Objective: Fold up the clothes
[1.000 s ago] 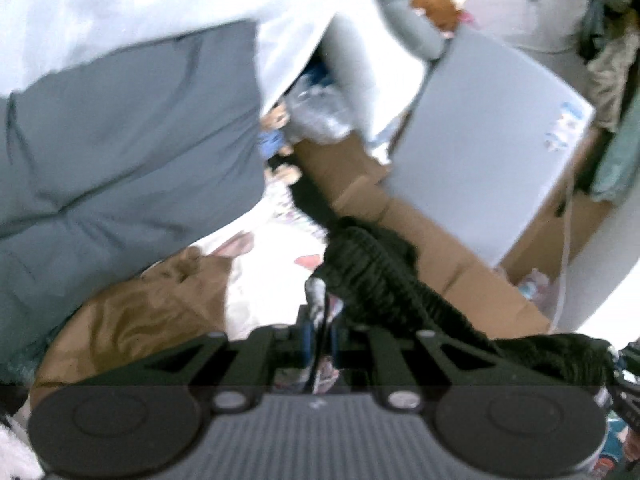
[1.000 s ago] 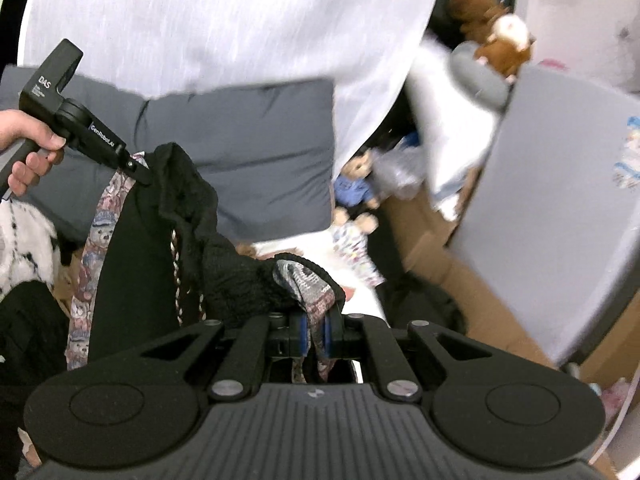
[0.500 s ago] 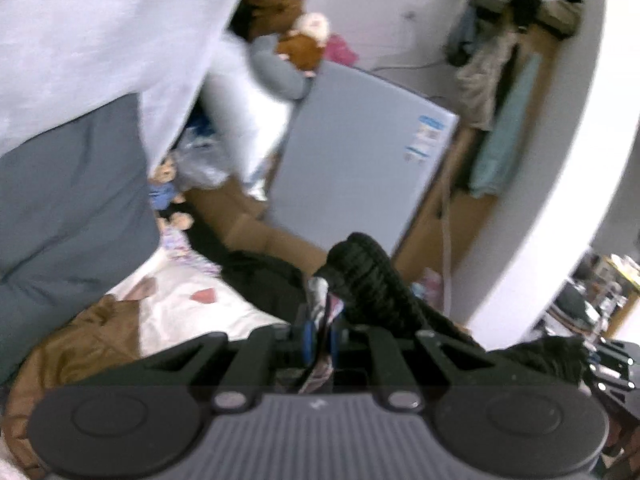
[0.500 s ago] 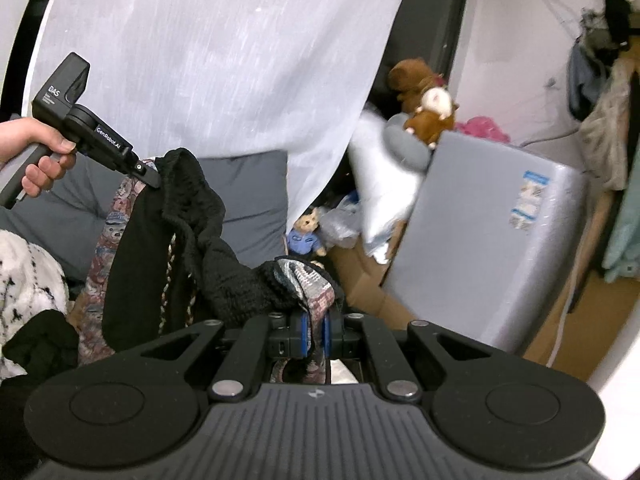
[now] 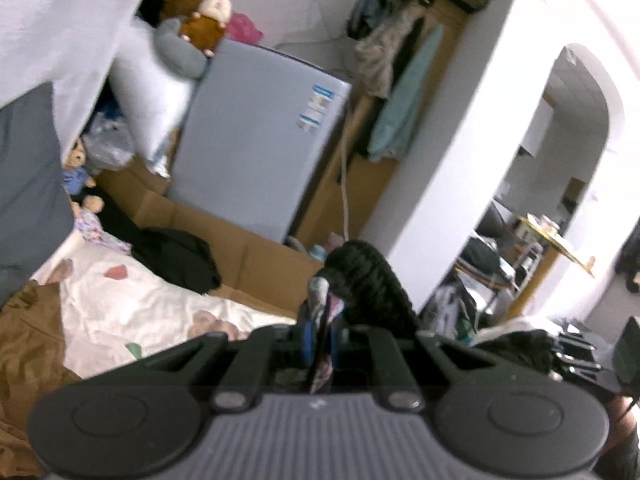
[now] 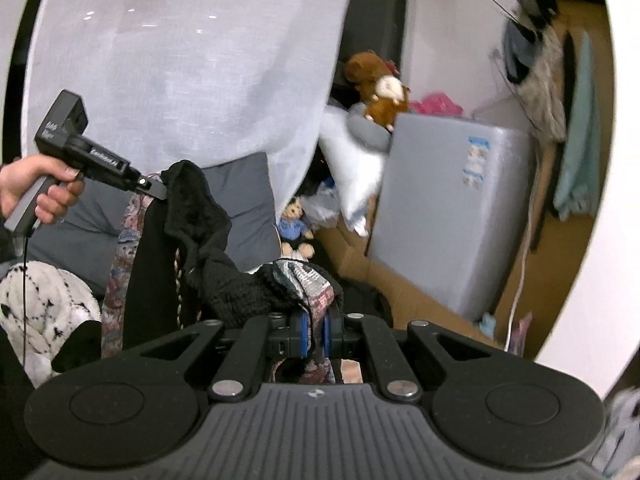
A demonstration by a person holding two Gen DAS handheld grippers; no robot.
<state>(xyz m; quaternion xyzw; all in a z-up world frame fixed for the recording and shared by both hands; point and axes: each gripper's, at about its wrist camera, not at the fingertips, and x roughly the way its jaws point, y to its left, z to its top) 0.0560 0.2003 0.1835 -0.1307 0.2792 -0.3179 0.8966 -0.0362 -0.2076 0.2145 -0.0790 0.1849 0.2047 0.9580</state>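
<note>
Between my two grippers, above the white patterned bedsheet, hangs the black knitted garment with a teddy-print lining. The left gripper has its jaws clamped on one top corner, up and to the left of the right gripper, whose jaws are pinched tight on the other. The top edge sags between them; the body hangs down, its hem hidden, I think.
</note>
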